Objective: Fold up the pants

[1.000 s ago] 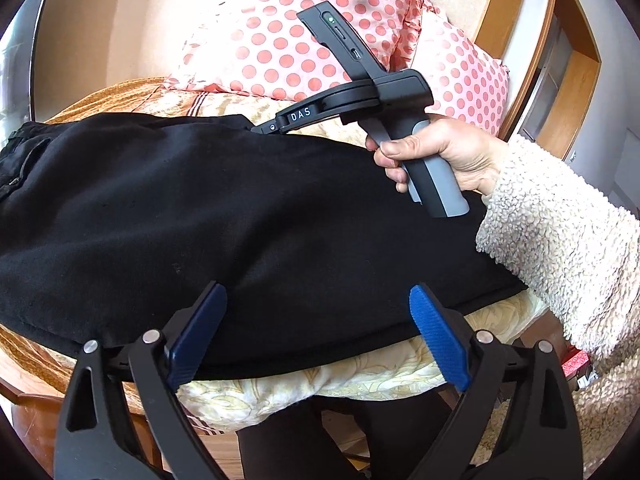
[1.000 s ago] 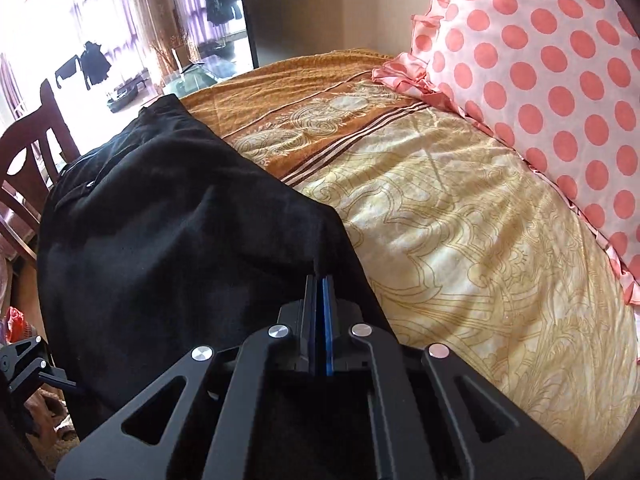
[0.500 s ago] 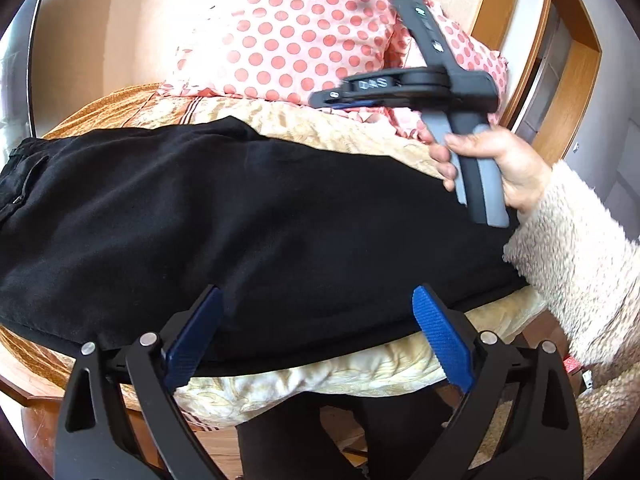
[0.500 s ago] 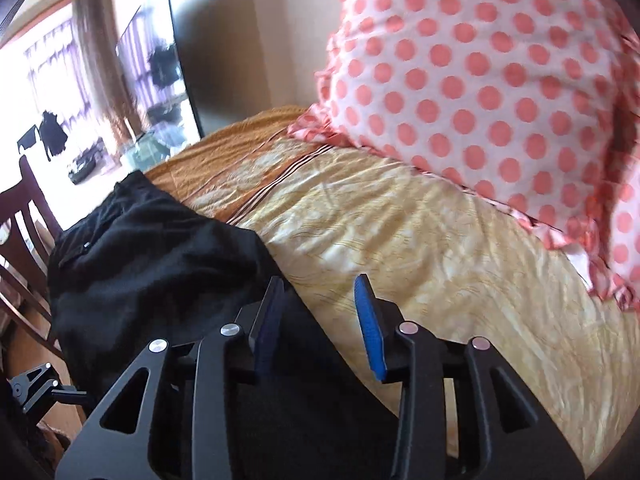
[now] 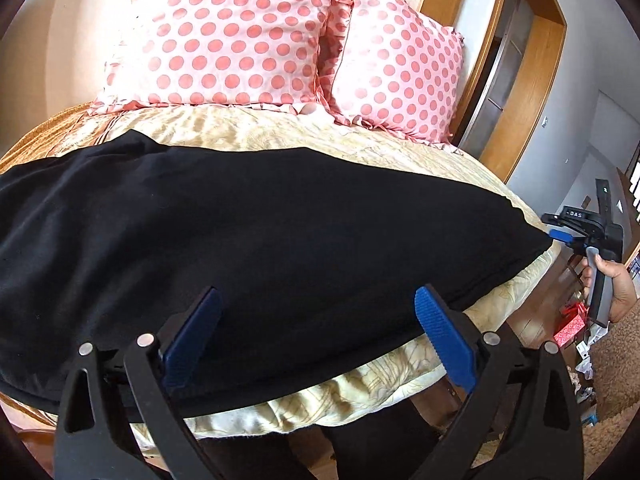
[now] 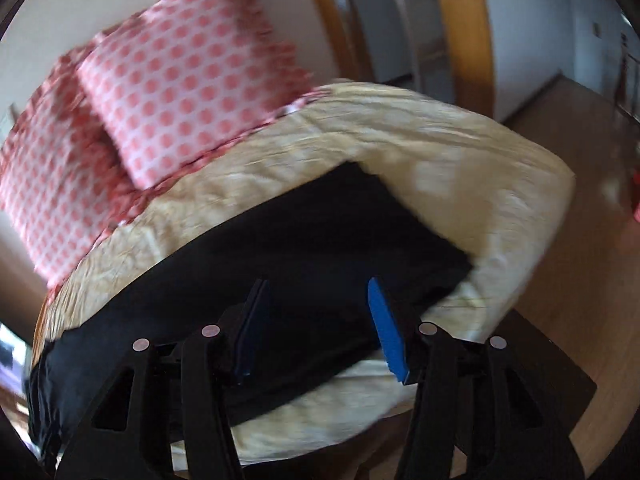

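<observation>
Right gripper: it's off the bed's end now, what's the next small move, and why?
Probably bring the right gripper down onto the pants' cuff end and close. Its jaws have just been opening with nothing between them, and the pants lie flat, lengthwise along the bed.

A bed (image 5: 360,148) with a pale yellow patterned cover fills the room's middle. Two pink polka-dot pillows (image 5: 224,36) lean against a cream wall (image 5: 72,40) at twelve o'clock. A wooden door frame (image 5: 532,92) stands at two o'clock, with grey-white walls beyond. Wood flooring (image 6: 560,128) runs at three o'clock in the right wrist view, in bright daylight.
</observation>
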A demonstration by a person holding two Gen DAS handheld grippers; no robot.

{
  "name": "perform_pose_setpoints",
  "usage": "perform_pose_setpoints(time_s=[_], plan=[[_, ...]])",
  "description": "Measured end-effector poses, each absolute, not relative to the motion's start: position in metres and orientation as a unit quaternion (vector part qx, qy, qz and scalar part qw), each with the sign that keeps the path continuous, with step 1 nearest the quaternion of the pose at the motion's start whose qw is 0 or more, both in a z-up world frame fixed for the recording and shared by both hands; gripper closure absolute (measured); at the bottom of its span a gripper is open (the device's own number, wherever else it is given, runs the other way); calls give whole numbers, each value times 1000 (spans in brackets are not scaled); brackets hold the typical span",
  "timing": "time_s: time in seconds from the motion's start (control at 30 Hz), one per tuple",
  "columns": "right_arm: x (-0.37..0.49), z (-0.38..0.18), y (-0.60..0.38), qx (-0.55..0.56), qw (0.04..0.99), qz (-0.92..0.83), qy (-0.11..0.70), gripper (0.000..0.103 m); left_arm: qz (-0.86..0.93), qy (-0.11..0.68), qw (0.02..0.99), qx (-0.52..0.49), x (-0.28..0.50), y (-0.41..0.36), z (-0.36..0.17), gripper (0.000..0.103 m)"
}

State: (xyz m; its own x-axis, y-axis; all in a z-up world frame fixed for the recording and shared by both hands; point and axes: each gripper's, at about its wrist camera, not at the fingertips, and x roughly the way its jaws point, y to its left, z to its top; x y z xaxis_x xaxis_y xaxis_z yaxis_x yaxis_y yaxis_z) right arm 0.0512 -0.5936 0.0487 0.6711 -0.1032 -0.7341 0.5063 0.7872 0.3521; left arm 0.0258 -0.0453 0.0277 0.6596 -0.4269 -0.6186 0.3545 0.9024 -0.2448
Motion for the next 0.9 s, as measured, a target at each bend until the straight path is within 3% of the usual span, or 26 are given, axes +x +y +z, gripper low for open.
perform_pose_setpoints(time_s=[0.2,0.5,0.53,0.57,0.6,0.7,0.77,0.9], plan=[[18,22,-651,418,833,-164,324,52,-210,365,905,-51,27,-47,21,5],[49,5,-643,446,816,-124,346,56,-207,371,904,-48,28,-48,19,5],[51,3,-646,444,816,-135,344,66,-207,371,904,-48,28,-48,19,5],[55,4,-647,433,823,-143,340,88,-206,372,904,-48,29,-47,19,5],[59,8,-648,403,838,-153,334,96,-206,372,904,-49,29,-48,19,5],[66,33,-631,293,898,-146,292,96,-207,374,903,-49,30,-49,20,5],[66,34,-622,245,902,-169,312,96,-207,373,903,-50,30,-49,19,5],[55,7,-639,315,860,-175,360,92,-209,375,902,-43,30,-50,19,5]])
